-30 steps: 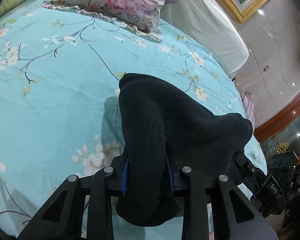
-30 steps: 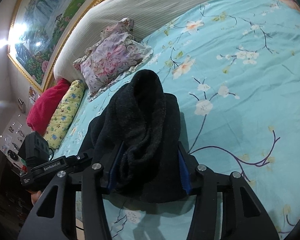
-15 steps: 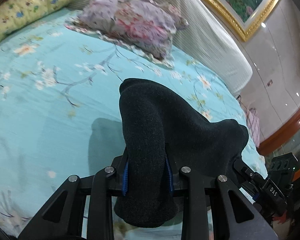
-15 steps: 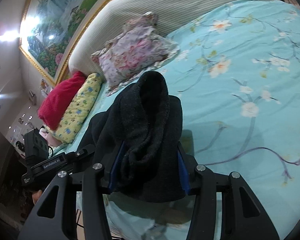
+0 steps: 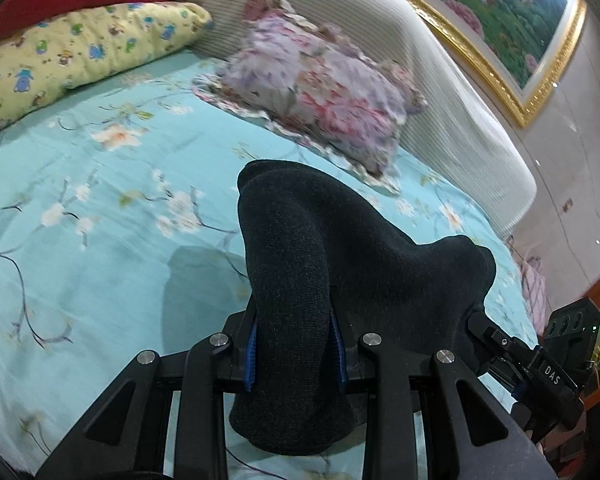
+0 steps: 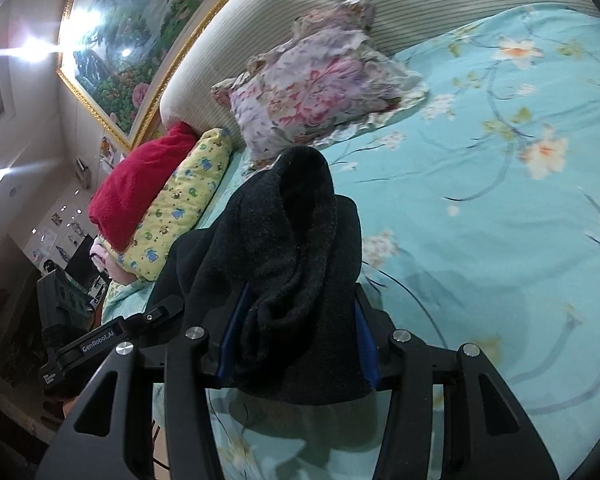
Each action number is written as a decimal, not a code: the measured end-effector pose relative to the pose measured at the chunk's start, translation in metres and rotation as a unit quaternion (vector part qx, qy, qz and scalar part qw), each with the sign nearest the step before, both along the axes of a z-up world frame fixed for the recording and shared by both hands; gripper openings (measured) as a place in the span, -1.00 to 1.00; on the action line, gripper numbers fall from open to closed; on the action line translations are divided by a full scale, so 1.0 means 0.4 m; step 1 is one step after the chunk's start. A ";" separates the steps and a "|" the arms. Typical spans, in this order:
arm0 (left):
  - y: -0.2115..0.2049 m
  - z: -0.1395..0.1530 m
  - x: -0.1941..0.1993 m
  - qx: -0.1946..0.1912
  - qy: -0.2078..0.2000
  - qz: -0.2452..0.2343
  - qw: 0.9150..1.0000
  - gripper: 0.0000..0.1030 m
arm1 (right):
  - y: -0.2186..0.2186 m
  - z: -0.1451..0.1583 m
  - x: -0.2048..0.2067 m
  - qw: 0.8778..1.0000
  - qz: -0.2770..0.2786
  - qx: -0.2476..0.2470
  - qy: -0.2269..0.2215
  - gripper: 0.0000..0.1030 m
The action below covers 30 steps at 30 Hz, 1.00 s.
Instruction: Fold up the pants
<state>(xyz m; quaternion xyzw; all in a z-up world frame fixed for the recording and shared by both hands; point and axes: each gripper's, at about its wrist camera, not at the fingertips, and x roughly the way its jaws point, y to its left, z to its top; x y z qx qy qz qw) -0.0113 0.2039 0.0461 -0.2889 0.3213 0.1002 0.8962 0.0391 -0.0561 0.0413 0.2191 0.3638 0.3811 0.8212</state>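
Grip: my left gripper (image 5: 294,350) and right gripper (image 6: 296,336) each pinch a bunched fold of the dark charcoal knit pants (image 5: 340,264), held above the bed.
Room: open turquoise floral bedsheet (image 5: 100,240) ahead.
Edges: floral pink ruffled pillow (image 5: 320,92) and yellow printed pillow (image 5: 80,56) by the ribbed cream headboard (image 5: 440,92).

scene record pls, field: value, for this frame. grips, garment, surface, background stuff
left gripper: shut on the black pants
right gripper: shut on the same pants, bunched between the blue pads
pants state: lifted, sagging between the two grippers, shadow on the sheet below
surface: bed with turquoise floral sheet
pillows: floral pink-purple pillow; yellow cartoon-print pillow
also: red blanket by the yellow pillow; striped headboard; gold-framed painting
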 end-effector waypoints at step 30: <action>0.154 -0.122 0.086 0.015 0.046 0.055 0.997 0.29 | 0.165 -0.114 0.197 0.993 -0.017 -0.117 0.014 0.43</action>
